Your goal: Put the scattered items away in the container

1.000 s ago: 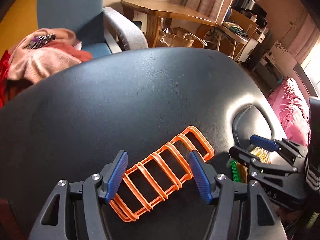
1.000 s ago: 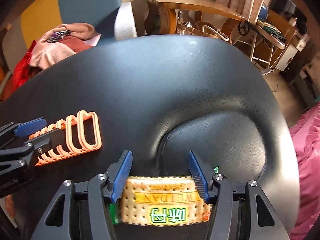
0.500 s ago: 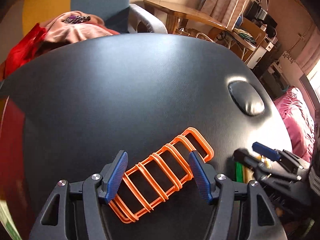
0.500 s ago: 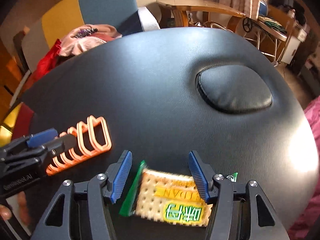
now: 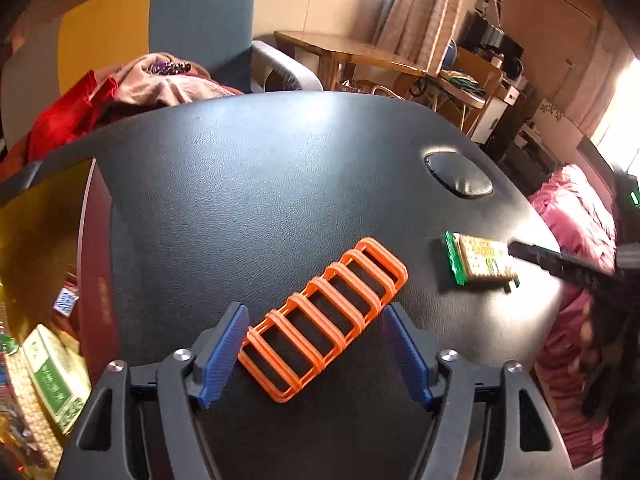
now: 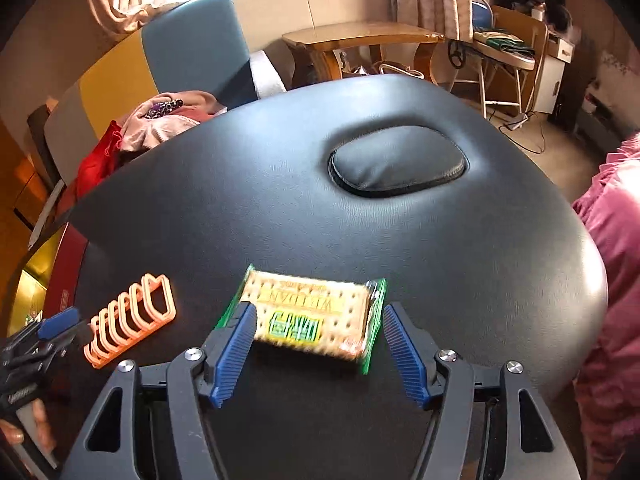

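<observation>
Since the earlier frames both grippers have pulled back across the black padded table (image 5: 280,184), and a red container (image 5: 96,264) has come into view at its left edge; left of the oval pad (image 6: 396,168), the left gripper (image 5: 316,348) is opening its jaws around the orange rack (image 5: 324,320), one pad apparently touching its end, the other clear; nearer the pad, the right gripper (image 6: 316,352) is likewise opening, the biscuit packet (image 6: 308,316) (blurred) loose between its pads. Both items may land on the table short of the container, since the jaws release well right of it. The container's interior is mostly cut off; the packets (image 5: 52,376) inside are hard to read.
</observation>
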The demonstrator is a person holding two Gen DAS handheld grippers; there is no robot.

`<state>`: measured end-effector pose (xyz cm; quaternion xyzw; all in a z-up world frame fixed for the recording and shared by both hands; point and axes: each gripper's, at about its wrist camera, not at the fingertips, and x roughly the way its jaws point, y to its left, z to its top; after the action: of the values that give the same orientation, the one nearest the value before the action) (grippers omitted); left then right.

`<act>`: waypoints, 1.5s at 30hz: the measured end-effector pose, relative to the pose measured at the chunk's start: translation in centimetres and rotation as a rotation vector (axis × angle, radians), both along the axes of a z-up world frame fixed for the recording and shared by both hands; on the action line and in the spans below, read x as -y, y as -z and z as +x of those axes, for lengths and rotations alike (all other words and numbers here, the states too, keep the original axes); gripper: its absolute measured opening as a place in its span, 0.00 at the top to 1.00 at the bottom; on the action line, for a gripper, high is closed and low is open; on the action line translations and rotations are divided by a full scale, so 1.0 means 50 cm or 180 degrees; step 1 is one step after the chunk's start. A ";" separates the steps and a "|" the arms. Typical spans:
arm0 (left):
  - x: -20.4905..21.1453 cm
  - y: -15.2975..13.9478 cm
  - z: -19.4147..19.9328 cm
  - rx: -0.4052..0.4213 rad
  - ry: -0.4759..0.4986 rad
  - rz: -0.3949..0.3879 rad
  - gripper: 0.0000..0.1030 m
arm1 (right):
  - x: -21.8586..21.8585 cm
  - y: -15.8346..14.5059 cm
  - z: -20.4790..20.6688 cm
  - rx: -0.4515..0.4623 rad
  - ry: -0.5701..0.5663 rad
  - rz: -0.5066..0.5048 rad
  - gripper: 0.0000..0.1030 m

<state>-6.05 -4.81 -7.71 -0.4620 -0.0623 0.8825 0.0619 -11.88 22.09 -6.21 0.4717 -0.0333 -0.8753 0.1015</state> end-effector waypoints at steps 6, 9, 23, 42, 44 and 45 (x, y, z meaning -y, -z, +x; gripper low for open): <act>-0.008 0.008 0.018 0.0016 0.0076 -0.0112 0.28 | 0.018 0.009 -0.063 0.0078 -0.0189 0.0114 0.34; -0.013 0.016 0.020 0.0046 0.0104 -0.0165 0.28 | 0.027 0.017 -0.072 0.0140 -0.0268 0.0116 0.34; -0.034 0.041 0.075 0.0201 0.0200 0.0000 0.28 | 0.053 0.042 0.051 0.0302 -0.0485 -0.0167 0.32; -0.066 0.021 -0.032 0.0360 0.0882 -0.0707 0.25 | 0.027 0.003 0.152 -0.0015 -0.0193 -0.0317 0.32; -0.070 0.031 -0.042 0.0400 0.0943 -0.0755 0.25 | 0.030 0.003 0.150 -0.0023 -0.0190 -0.0336 0.32; -0.072 0.035 -0.046 0.0418 0.0952 -0.0784 0.25 | 0.031 0.003 0.149 -0.0024 -0.0188 -0.0343 0.32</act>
<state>-8.34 -1.23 -9.46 -0.5268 0.1114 0.8324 0.1311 -4.44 20.55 -6.37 0.4629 -0.0660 -0.8707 0.1526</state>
